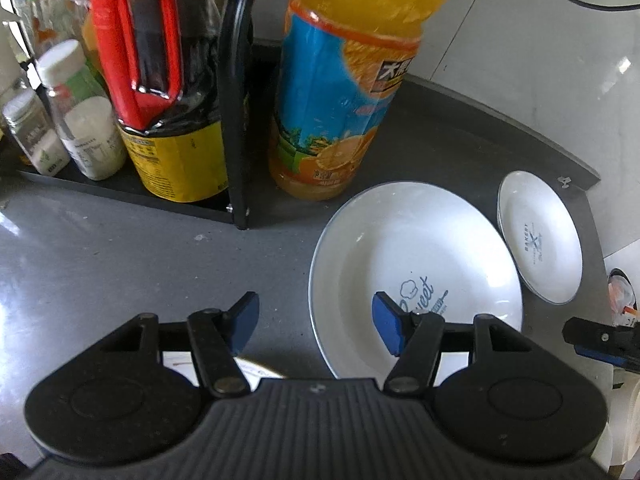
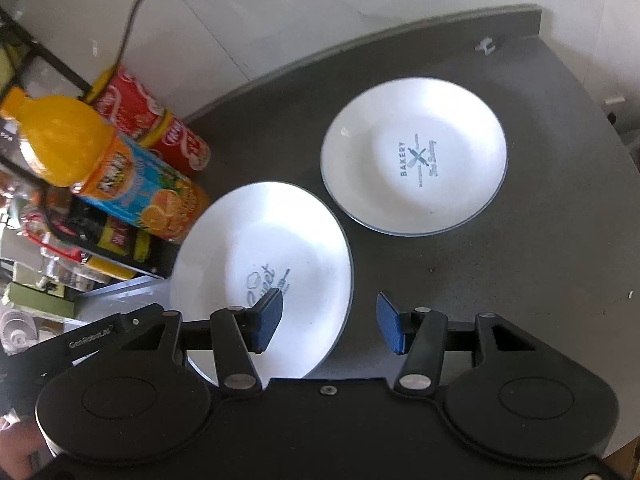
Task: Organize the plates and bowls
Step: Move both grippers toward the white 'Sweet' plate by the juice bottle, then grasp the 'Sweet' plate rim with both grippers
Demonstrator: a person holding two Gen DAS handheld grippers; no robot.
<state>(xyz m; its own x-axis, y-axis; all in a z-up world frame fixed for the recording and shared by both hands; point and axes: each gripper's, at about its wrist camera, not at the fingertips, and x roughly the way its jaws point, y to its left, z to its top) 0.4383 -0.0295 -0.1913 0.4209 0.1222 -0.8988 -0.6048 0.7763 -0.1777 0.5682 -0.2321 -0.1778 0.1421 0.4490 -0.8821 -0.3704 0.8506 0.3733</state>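
Two white plates lie on the dark grey counter. The larger one, printed "Sweet" (image 1: 416, 264) (image 2: 264, 256), is the nearer; the smaller one, printed "Bakery" (image 1: 538, 236) (image 2: 414, 156), lies beyond it, apart. My left gripper (image 1: 316, 326) is open above the counter, its right finger over the Sweet plate's left part and its left finger over bare counter. My right gripper (image 2: 328, 322) is open too, straddling the Sweet plate's right rim without gripping it. The right gripper's tip (image 1: 600, 340) shows at the left wrist view's right edge.
An orange juice bottle (image 1: 340, 80) (image 2: 108, 172) stands just behind the Sweet plate. A black rack (image 1: 236, 120) beside it holds a red-handled dark bottle (image 1: 160, 80) and white spice jars (image 1: 80, 112). Red cans (image 2: 152, 124) stand by the wall. The counter's right edge (image 2: 624, 216) curves close.
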